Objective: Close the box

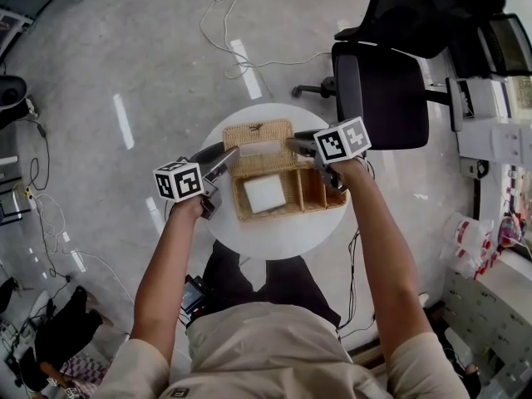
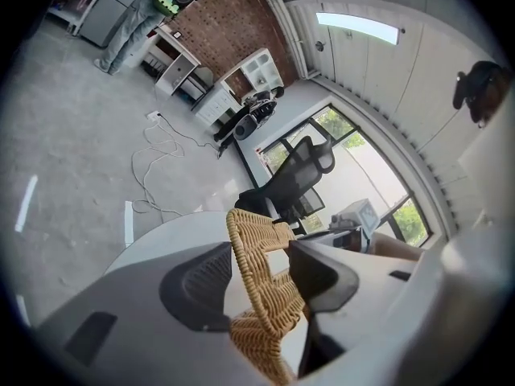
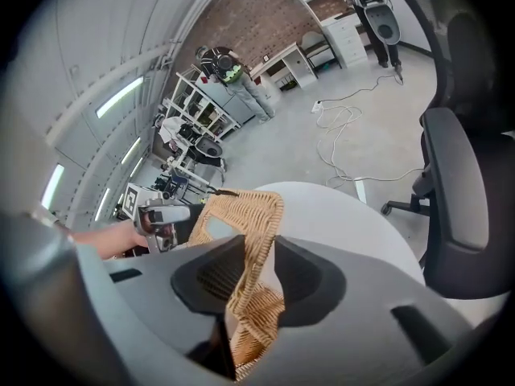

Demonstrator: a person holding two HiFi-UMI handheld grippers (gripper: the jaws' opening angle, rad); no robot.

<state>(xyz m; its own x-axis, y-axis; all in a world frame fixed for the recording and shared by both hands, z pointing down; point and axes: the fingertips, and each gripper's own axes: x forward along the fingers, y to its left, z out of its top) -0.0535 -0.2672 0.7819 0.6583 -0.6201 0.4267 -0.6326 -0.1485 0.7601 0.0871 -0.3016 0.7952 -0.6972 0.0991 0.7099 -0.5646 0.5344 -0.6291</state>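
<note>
A wicker box with dividers stands on the round white table, and a white block lies in its left compartment. Its wicker lid is raised at the box's far side. My left gripper is at the lid's left edge. In the left gripper view the lid's rim runs between the wide jaws of the left gripper, which do not press on it. My right gripper is at the lid's right edge. There the lid is pinched by the right gripper.
A black office chair stands just beyond the table on the right. White cables lie on the grey floor behind. Desks and shelves line the right wall. A person stands far off by white cabinets.
</note>
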